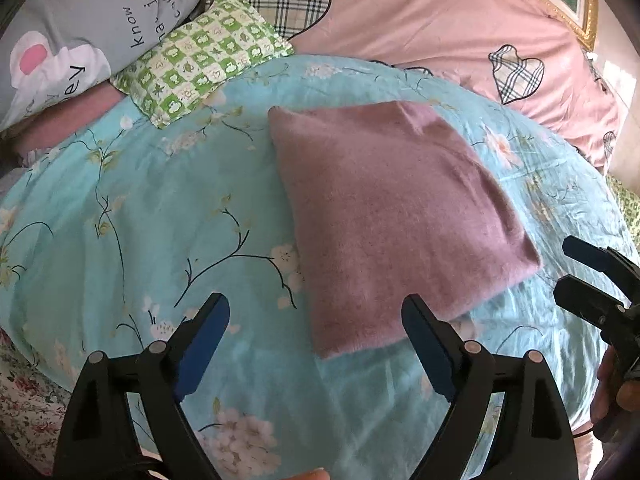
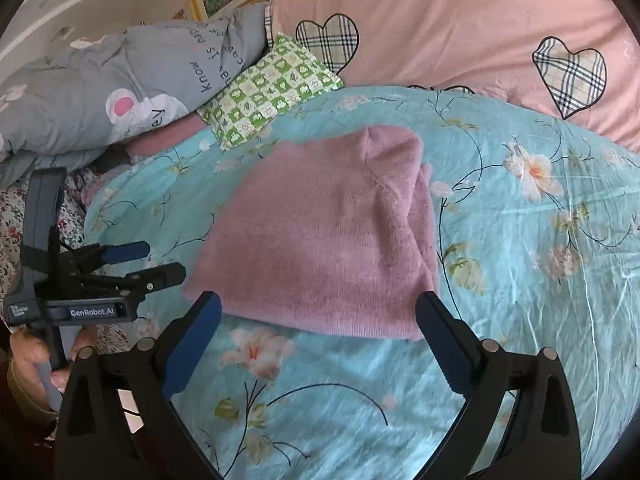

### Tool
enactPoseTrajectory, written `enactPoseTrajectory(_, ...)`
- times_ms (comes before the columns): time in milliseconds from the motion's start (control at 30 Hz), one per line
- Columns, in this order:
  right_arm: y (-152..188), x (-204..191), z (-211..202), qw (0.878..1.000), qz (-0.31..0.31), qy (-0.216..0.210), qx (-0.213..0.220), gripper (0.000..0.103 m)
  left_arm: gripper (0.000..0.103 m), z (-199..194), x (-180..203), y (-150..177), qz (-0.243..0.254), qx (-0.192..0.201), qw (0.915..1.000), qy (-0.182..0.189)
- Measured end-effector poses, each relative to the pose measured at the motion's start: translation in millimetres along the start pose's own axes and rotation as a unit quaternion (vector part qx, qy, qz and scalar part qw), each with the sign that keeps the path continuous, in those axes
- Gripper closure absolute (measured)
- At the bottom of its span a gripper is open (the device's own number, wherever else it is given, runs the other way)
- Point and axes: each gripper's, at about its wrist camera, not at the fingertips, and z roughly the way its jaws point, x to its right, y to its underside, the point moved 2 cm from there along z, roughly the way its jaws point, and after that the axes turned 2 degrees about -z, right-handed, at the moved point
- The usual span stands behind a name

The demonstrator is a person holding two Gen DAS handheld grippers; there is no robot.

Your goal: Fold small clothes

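A fuzzy mauve knit garment lies folded into a rough square on the turquoise floral bedsheet. It also shows in the right wrist view, with a folded layer along its right side. My left gripper is open and empty, just short of the garment's near corner. My right gripper is open and empty, at the garment's near edge. Each gripper appears in the other's view: the right one at the far right, the left one at the left, both open.
A green checked small pillow lies at the sheet's far left. A grey printed pillow lies behind it. A pink quilt with plaid hearts lies across the back. A floral fabric covers the bed's left edge.
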Motion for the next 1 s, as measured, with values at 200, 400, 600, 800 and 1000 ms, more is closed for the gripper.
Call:
enactPoseTrajectory(200, 4.3, 2.9, 12.0, 1.0, -0.002, 0.0, -0.021, 0.005, 0.015, 9.3, -1.7, 9.2, 0.006, -0.012, 0.9999, -0.008)
enactPoseTrajectory(400, 3.6, 8.5, 20.3, 1.0, 0.01, -0.002, -0.025, 0.005, 0.015, 15.4, -0.9, 11.5, 0.011, -0.014, 0.9998, -0.003)
enactPoseTrajectory(600, 1.3, 10.9, 26.3, 1.0, 0.013, 0.003, -0.024, 0.005, 0.015, 17.9, 0.0, 11.5, 0.022, -0.005, 0.9997, -0.012)
enactPoseTrajectory(800, -1.9, 14.3, 34.9, 0.999, 0.015, 0.003, -0.029, 0.005, 0.013, 21.3, 0.7, 9.3, 0.031, -0.001, 0.9993, -0.022)
enactPoseTrajectory(1000, -6.3, 13.2, 37.8, 1.0, 0.012, 0.004, -0.028, 0.005, 0.012, 21.5, 1.2, 6.1, 0.034, 0.004, 0.9992, -0.023)
